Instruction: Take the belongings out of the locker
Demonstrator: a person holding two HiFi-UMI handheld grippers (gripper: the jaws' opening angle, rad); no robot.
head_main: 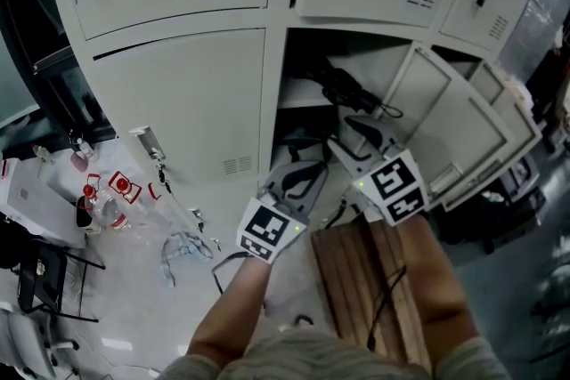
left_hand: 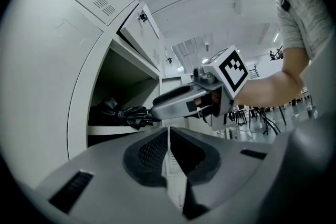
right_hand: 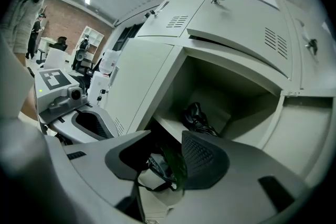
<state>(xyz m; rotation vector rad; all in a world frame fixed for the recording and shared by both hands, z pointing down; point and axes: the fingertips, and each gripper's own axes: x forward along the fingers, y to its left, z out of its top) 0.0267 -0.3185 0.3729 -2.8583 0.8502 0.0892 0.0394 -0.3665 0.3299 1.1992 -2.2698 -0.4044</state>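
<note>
— Both grippers are up at the locker [right_hand: 210, 84]. Why so low?
— Probably to reach under the shelf [head_main: 301, 103]. The right gripper [right_hand: 161, 162] is spread, and a dark, green-tinted strapped item [right_hand: 157, 168] below the shelf shows between its jaws. Whether they touch it, I can't tell.
— And the left gripper [left_hand: 167, 157]?
— Clenched on nothing, out in front of the shelf. A black bundle [right_hand: 197, 117] lies on the shelf, above the right jaws.

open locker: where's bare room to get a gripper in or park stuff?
Bare: the shelf front, left of the black bundle; most of the wooden bench, beside a cable. Crowded: lower compartment, dark strapped gear; floor left, bottles.
</note>
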